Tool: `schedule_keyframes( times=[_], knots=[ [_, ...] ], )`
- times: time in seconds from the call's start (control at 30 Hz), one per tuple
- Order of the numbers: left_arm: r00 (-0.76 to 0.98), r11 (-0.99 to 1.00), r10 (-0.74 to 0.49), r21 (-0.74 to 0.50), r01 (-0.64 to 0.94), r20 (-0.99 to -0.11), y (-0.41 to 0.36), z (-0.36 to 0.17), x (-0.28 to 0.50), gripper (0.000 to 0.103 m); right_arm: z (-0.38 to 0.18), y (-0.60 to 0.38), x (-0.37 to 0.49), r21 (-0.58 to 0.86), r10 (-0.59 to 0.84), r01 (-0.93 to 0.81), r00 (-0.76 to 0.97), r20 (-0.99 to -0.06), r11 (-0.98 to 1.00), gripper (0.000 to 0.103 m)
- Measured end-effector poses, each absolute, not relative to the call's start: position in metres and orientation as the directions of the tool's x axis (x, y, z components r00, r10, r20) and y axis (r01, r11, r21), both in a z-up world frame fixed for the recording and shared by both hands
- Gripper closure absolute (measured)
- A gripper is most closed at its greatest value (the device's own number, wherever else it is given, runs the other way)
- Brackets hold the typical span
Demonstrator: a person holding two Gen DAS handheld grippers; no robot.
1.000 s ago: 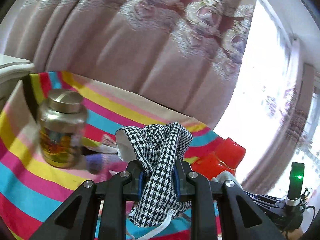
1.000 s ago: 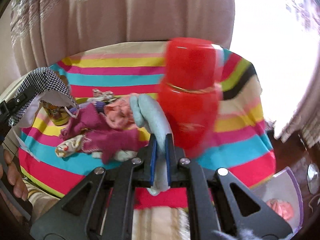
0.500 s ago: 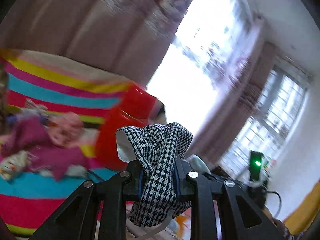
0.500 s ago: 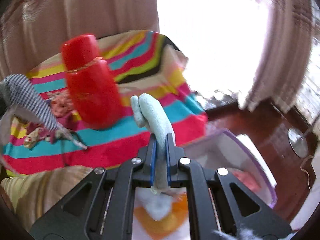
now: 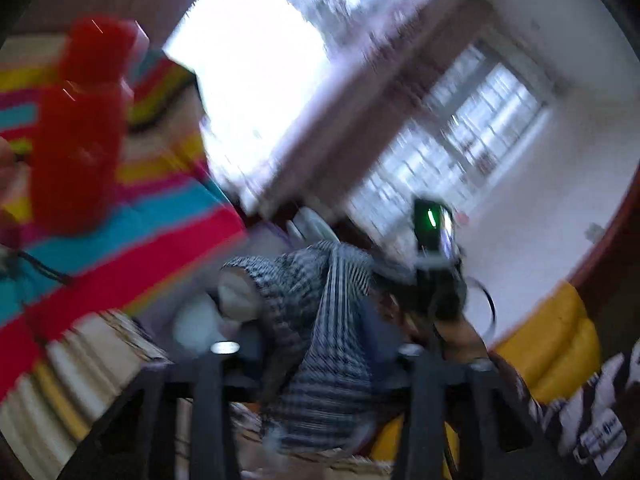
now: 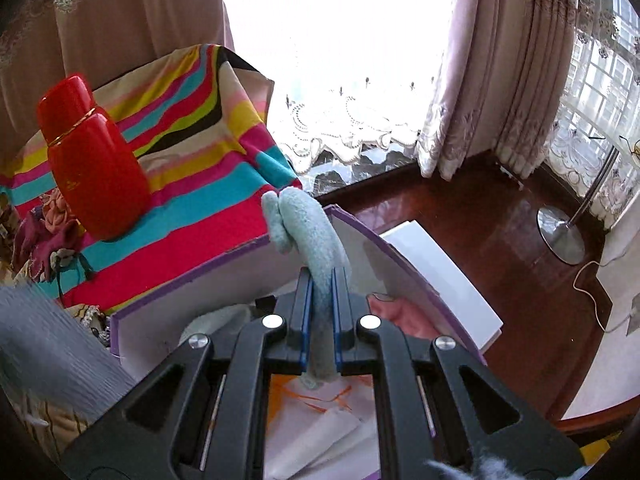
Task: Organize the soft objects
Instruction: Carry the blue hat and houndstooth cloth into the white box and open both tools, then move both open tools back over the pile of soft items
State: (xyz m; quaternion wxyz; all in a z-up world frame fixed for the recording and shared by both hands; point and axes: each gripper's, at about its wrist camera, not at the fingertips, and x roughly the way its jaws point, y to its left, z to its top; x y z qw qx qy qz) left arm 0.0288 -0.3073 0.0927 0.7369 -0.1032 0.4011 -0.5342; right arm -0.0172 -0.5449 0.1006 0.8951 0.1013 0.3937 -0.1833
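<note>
Pinching a light blue fuzzy sock (image 6: 308, 236), the right gripper (image 6: 320, 312) has its two blue-padded fingers (image 6: 304, 320) squeezed tight on it. The sock sticks up past the fingertips and folds over at the top. Its other end hangs down behind the fingers. Right under and ahead of the fingers sits a white box with a purple rim (image 6: 404, 268). Inside the box, just right of the fingers, lies something pink (image 6: 394, 314). To the left of the fingers a table wears a striped cloth (image 6: 208, 184). A shiny red bottle (image 6: 90, 160) stands on the cloth, and a heap of purple and pink soft things (image 6: 44, 232) lies beside it, further left.

The left gripper (image 5: 316, 344) looks blurry. A black and white checked cloth (image 5: 320, 320) sits between its fingers (image 5: 208, 392), draped over the top and hanging down. The fingers seem to be clamped on it. Far to the left of those fingers the red bottle (image 5: 80, 140) and the striped cloth (image 5: 152, 240) show as a smear. Just past the checked cloth is the other gripper's black body with a green light (image 5: 432, 220).
</note>
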Motion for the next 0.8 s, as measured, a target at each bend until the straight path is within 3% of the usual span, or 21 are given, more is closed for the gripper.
schedule_keyframes(
  times=[0.03, 0.07, 0.1, 0.17, 0.2, 0.8],
  knots=[
    [0.11, 0.419, -0.86, -0.564, 0.712, -0.499, -0.311, 0.091, 0.025, 0.036, 0.099, -0.546, -0.016, 0.038, -0.247, 0.411, 0.618, -0.747, 0.911, 0.085],
    [0.124, 0.433, -0.85, -0.544, 0.719, -0.512, -0.313, 0.092, 0.023, 0.034, 0.099, -0.547, -0.017, 0.041, -0.245, 0.412, 0.617, -0.748, 0.91, 0.078],
    [0.128, 0.436, -0.848, -0.54, 0.72, -0.515, -0.315, 0.095, 0.024, 0.034, 0.099, -0.547, -0.019, 0.043, -0.244, 0.413, 0.616, -0.749, 0.91, 0.074],
    [0.13, 0.434, -0.853, -0.549, 0.714, -0.505, -0.313, 0.096, 0.026, 0.033, 0.099, -0.545, -0.02, 0.049, -0.239, 0.409, 0.621, -0.747, 0.911, 0.052],
    [0.141, 0.442, -0.852, -0.549, 0.709, -0.504, -0.31, 0.097, 0.028, 0.033, 0.099, -0.545, -0.021, 0.052, -0.237, 0.407, 0.625, -0.744, 0.912, 0.049],
    [0.32, 0.57, -0.808, -0.518, 0.637, -0.495, -0.264, 0.105, 0.048, 0.033, 0.102, -0.487, -0.001, 0.062, -0.126, 0.255, 0.657, -0.744, 0.965, 0.047]
  ],
)
